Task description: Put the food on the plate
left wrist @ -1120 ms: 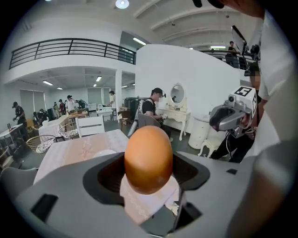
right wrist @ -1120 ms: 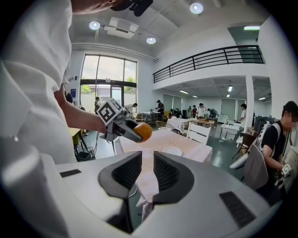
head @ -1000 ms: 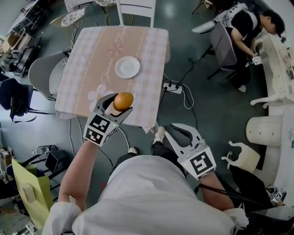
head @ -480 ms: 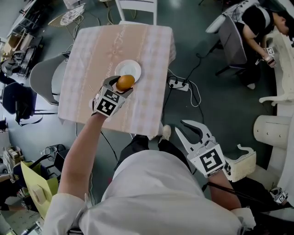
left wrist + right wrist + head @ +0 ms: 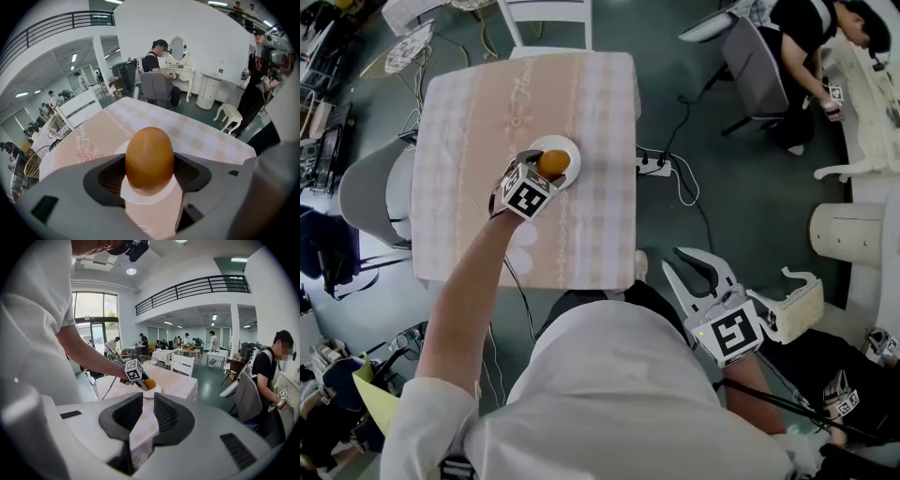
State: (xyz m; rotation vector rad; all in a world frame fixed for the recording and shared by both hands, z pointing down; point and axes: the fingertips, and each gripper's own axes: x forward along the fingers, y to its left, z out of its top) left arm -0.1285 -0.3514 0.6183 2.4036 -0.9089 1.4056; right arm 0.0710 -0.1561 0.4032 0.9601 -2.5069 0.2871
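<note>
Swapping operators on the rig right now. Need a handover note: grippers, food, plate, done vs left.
Left hand-held gripper: shut on the food, held over the plate on the table; can't tell if food touches plate.
Right hand-held gripper: open, empty, off the table at the person's right side.
Done: food picked, brought to the plate.
Left: lower if needed, open the jaws, back away.

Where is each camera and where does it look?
Head view: on the person's head, looking steeply down at the pink checked table; shows arms, left claw, right claw.
Left gripper view: on the left claw, along its jaws at the orange-brown oval food held over the round white plate.
Right gripper view: on the open right claw, facing the table and left arm.
All show the food and plate.
</note>
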